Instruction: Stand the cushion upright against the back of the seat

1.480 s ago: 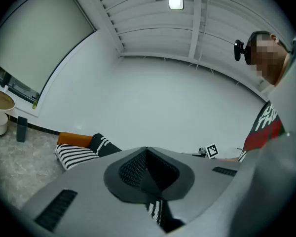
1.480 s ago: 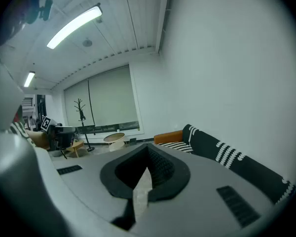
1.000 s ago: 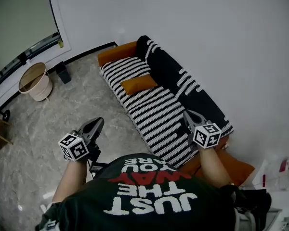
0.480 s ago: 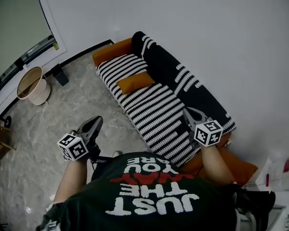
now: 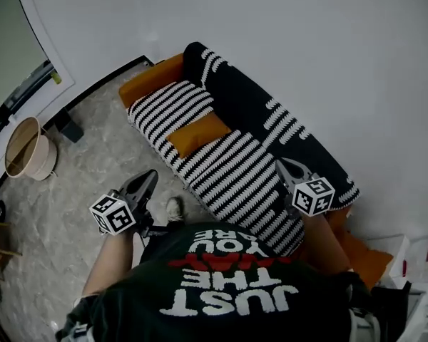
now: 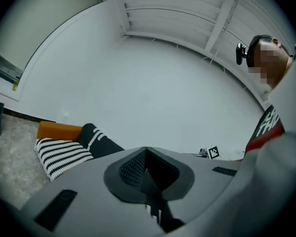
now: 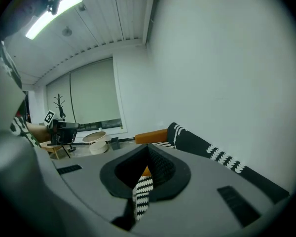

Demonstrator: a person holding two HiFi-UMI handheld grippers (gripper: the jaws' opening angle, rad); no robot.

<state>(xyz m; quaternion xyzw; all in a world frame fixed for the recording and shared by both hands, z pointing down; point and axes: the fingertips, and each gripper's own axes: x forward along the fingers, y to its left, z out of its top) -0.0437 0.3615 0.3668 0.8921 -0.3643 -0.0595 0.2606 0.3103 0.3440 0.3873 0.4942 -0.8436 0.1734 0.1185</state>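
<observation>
Both grippers have swung in toward the sofa [image 5: 232, 173], and the round basket [image 5: 28, 148] has slid to the left edge of the head view, while the orange cushion [image 5: 198, 132] has stayed lying flat on the striped seat, near the far armrest [image 5: 151, 79] and just in front of the black backrest [image 5: 271, 116]. The left gripper [image 5: 148, 179] hangs over the floor beside the sofa with its jaws clenched on nothing. The right gripper [image 5: 285, 167] hovers over the near end of the seat, jaws likewise pressed together and empty.

The cushion looks light, soft and squashy, with a cloth cover that should not slip. It will likely sag if pinched at one corner, so taking it by the two short ends, one gripper each, seems the safer hold for tipping it up against the backrest.

Only the head view shows the whole cushion and how it lies. The left gripper view catches just the sofa's far end and armrest. The right gripper view looks along the backrest and shows only an orange sliver past its jaws, probably the cushion.
</observation>
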